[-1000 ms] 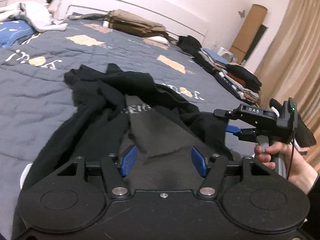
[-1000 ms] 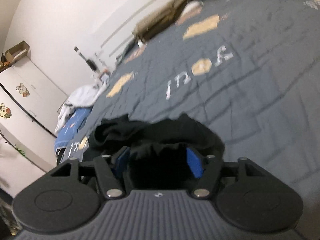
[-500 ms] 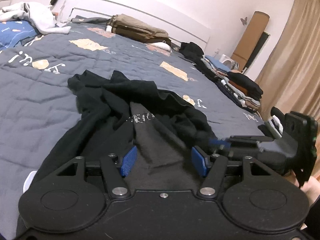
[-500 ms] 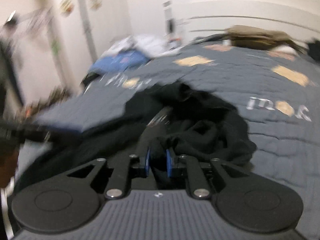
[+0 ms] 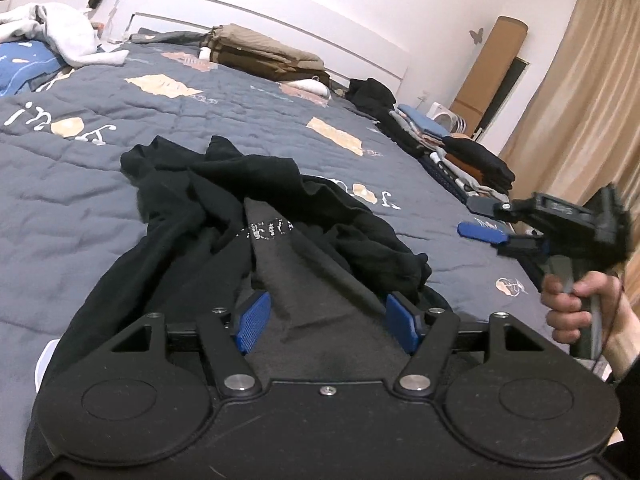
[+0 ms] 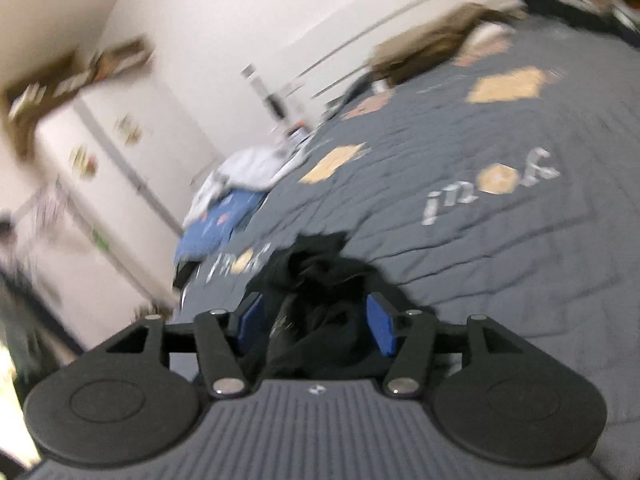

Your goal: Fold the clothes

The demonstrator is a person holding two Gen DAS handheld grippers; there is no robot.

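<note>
A crumpled black garment (image 5: 224,200) with small white print lies on the grey quilt (image 5: 80,184); its grey inner side runs toward my left gripper (image 5: 328,320). That gripper is open, blue pads wide apart, with cloth lying loosely between them. My right gripper (image 5: 482,220) hovers to the right of the garment, above the quilt, held by a hand (image 5: 568,308). The right wrist view is blurred: the right gripper (image 6: 316,324) is open, with the black garment (image 6: 320,276) bunched between and beyond its pads.
Stacks of folded clothes (image 5: 472,156) line the bed's right edge. Tan folded bedding (image 5: 264,54) sits by the headboard. A white heap (image 5: 60,36) lies far left. Curtains (image 5: 580,100) hang on the right. A white wardrobe (image 6: 132,152) stands beyond the bed.
The right gripper, shut half a second ago, now stands open, and it has swung out to the right of the garment. The left gripper has stayed open and hardly shifted.
</note>
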